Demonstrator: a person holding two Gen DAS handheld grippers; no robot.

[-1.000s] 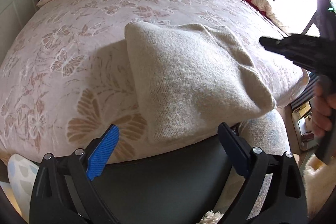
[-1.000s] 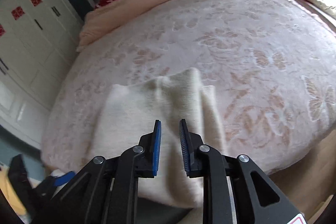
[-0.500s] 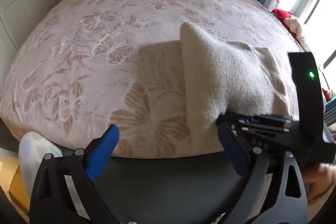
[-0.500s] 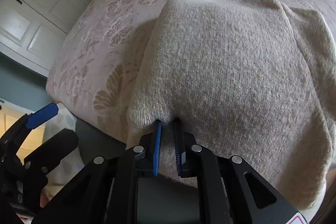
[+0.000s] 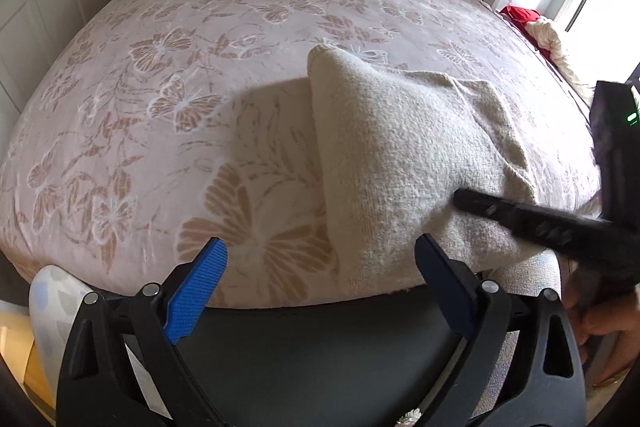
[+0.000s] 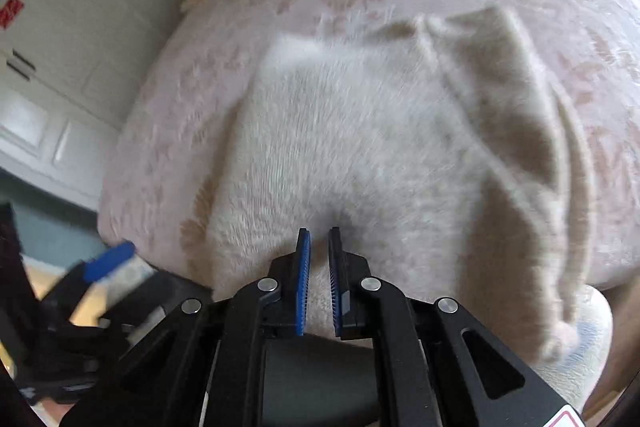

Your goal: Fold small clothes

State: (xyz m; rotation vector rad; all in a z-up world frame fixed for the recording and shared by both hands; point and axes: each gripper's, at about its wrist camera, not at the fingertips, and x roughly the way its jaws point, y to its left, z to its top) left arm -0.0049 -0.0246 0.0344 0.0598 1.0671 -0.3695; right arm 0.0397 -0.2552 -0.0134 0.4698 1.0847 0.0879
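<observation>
A cream sweater point(image 5: 404, 155) lies folded on the near right part of the pink bed point(image 5: 200, 87). The right gripper point(image 6: 319, 247) has just been closing and pinches its near edge; the left gripper point(image 5: 320, 259) gapes wide, empty, at the bed's near edge.

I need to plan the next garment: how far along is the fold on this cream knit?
Done: the cream knit lies on the bedspread already doubled into a compact panel. In hand: the right gripper pinches its near edge; the left gripper hangs open. Left: another fold, apparently, and smoothing.
</observation>
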